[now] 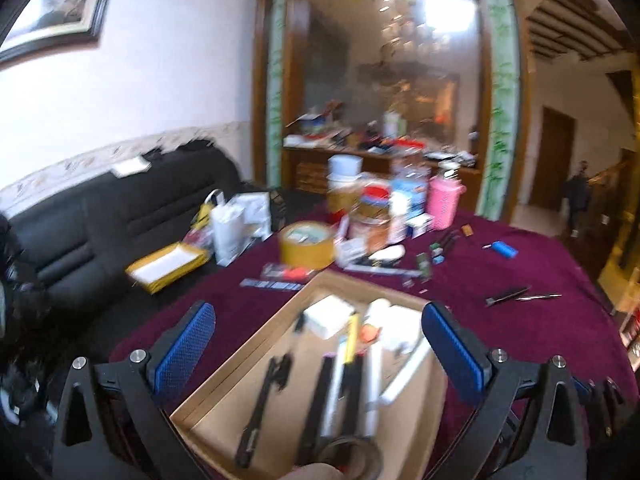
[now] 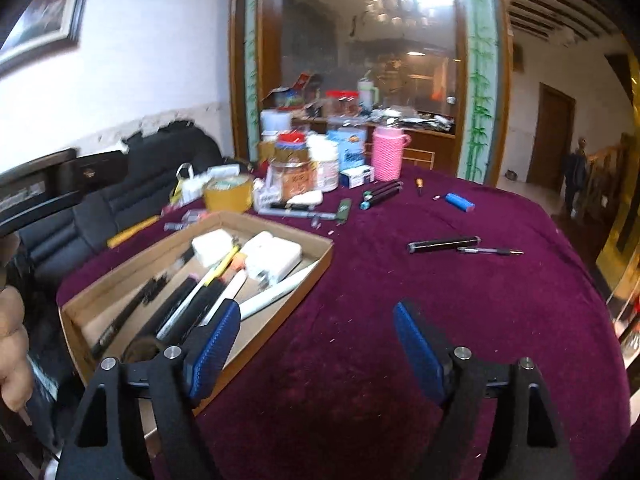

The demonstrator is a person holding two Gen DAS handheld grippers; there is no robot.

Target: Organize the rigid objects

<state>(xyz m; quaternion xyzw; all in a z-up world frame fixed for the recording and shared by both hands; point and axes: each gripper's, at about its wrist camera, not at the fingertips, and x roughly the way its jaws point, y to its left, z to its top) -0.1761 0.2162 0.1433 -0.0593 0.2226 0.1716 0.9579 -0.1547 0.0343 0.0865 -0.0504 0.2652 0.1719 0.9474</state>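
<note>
A shallow cardboard tray [image 2: 316,264] sits on a desk [image 2: 400,320] covered in deep purple cloth. Inside it lie several pens and markers [image 2: 188,304], side by side, their long axes running roughly along the tray's length, from the near left corner toward the far right. The picture is too blurred for an exact count. Two white rectangular blocks [image 2: 272,258] rest at the tray's far end, and a roll of tape [image 1: 352,454] lies at its near end.

The left claw [image 1: 316,344] hangs over the tray with its two blue-padded fingers spread wide, holding nothing. The right claw [image 2: 316,340] is also spread wide and empty, above bare cloth just right of the tray; its left finger overlaps the tray's edge in the right wrist view.

Farther right on the cloth lie one black pen [image 2: 444,245] and one thinner pen [image 2: 490,251], almost end to end, both pointing left to right. Beyond them are three dark markers [image 2: 380,194] lying together, and one blue lighter [image 2: 460,202].

Behind the tray stand a roll of tan tape [image 2: 228,194], a cluster of jars and boxes [image 2: 312,160], and one pink basket [image 2: 386,154]. A black sofa [image 1: 120,216] lies to the left.
</note>
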